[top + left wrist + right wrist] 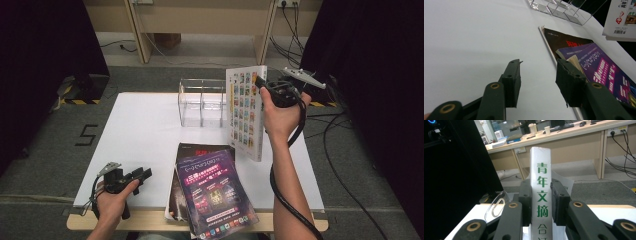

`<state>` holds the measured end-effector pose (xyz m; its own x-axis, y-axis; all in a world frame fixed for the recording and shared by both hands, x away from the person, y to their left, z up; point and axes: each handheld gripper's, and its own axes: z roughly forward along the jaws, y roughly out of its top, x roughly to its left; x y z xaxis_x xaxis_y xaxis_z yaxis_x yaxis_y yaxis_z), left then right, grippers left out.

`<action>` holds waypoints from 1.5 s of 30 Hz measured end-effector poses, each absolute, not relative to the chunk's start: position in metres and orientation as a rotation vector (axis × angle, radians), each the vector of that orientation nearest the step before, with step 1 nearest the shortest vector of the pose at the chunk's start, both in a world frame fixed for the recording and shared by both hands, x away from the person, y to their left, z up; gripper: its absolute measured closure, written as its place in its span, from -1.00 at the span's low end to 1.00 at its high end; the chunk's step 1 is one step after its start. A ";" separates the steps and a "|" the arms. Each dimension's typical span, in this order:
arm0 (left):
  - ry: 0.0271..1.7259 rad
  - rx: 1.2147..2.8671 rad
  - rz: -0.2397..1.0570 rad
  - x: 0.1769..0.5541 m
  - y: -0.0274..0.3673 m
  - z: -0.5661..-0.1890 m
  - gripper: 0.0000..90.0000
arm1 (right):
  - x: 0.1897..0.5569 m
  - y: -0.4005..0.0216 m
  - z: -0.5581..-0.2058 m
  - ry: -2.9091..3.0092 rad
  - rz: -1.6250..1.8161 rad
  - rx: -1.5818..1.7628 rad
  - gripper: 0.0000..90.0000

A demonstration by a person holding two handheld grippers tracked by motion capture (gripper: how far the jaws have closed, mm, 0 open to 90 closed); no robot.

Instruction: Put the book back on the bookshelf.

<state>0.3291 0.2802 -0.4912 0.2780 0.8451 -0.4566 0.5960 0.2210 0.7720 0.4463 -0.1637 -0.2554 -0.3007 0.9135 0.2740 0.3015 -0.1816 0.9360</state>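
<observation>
My right gripper (pixel 260 82) is shut on a thick white book (pixel 245 112) and holds it upright in the air, to the right of a clear acrylic book stand (pixel 202 102). In the right gripper view both pads clamp the white spine (pixel 540 192), which bears green characters. Two more books lie stacked at the table's near edge: a purple-covered one (pixel 215 192) on top of a dark one (pixel 192 150). My left gripper (pixel 145 175) rests low on the white table surface (pixel 145 130) at the near left, open, with nothing between its fingers, just left of the purple book (pixel 604 67).
The stand (pixel 564 10) has several upright dividers and sits at the back middle of the table. Black curtains hang on both sides. Cables run over the floor at the right, and wooden desk legs stand beyond the table.
</observation>
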 end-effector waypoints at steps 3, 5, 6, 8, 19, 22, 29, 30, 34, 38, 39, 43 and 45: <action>1.412 1.466 0.293 0.329 0.281 -0.491 0.20 | 0.450 -0.163 -0.253 1.560 1.515 1.413 0.65; 1.413 1.464 0.295 0.329 0.281 -0.491 0.20 | 0.453 -0.163 -0.251 1.560 1.520 1.417 0.65; 1.412 1.465 0.296 0.329 0.281 -0.491 0.20 | 0.454 -0.162 -0.251 1.560 1.518 1.420 0.65; 1.415 1.462 0.293 0.329 0.282 -0.491 0.20 | 0.456 -0.161 -0.250 1.562 1.516 1.421 0.65; 1.415 1.460 0.298 0.329 0.283 -0.492 0.20 | 0.463 -0.155 -0.246 1.538 1.520 1.397 0.65; 1.415 1.460 0.298 0.328 0.283 -0.492 0.21 | 0.467 -0.153 -0.245 1.530 1.523 1.396 0.65; 1.417 1.462 0.293 0.328 0.282 -0.493 0.21 | 0.473 -0.149 -0.243 1.518 1.516 1.398 0.65; 1.416 1.461 0.291 0.328 0.282 -0.493 0.21 | 0.474 -0.148 -0.242 1.516 1.514 1.398 0.65; 1.420 1.457 0.293 0.328 0.283 -0.494 0.21 | 0.478 -0.146 -0.242 1.506 1.514 1.391 0.65; 1.424 1.452 0.291 0.328 0.283 -0.494 0.20 | 0.483 -0.145 -0.241 1.498 1.522 1.397 0.65; 1.424 1.452 0.291 0.328 0.284 -0.494 0.20 | 0.484 -0.145 -0.241 1.498 1.522 1.397 0.65; 1.423 1.452 0.291 0.328 0.284 -0.494 0.20 | 0.488 -0.145 -0.241 1.495 1.522 1.402 0.65; 1.424 1.452 0.292 0.328 0.284 -0.494 0.20 | 0.490 -0.146 -0.241 1.492 1.517 1.403 0.65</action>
<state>0.3278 0.2837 -0.4940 0.2665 0.8436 -0.4662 0.5918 0.2386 0.7700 0.4895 -0.1455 -0.2408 -0.2748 0.9221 0.2723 0.2575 -0.2023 0.9449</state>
